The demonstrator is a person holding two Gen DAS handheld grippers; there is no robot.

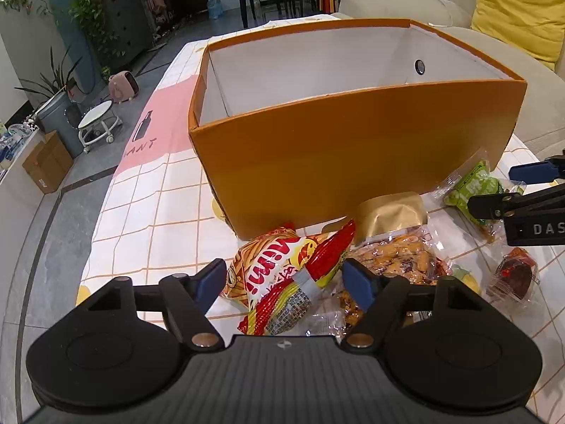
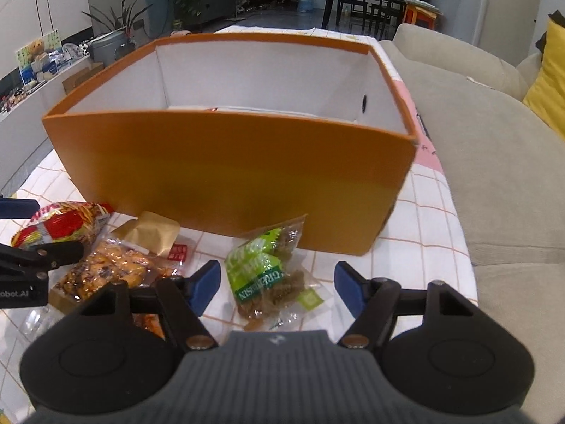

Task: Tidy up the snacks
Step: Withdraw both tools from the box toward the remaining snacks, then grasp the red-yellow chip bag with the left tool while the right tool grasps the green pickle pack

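An orange box (image 1: 353,148) with a white inside stands open on the checked tablecloth; it also fills the right wrist view (image 2: 229,173). My left gripper (image 1: 284,279) is open, its blue pads either side of a red and yellow "Mimi" snack bag (image 1: 279,279) lying in front of the box. My right gripper (image 2: 277,284) is open over a green "Greensin" snack packet (image 2: 265,275) on the cloth. The right gripper shows at the right of the left wrist view (image 1: 501,187), by the green packet (image 1: 469,187). A clear bag of brown snacks (image 1: 399,254) and a gold pouch (image 1: 392,212) lie between.
A dark red wrapped snack (image 1: 512,275) lies at the right. A beige sofa (image 2: 487,162) with a yellow cushion (image 2: 547,84) runs along the table's right side. The table's left edge (image 1: 102,219) drops to a grey floor with a stool (image 1: 97,123) and cardboard box (image 1: 46,162).
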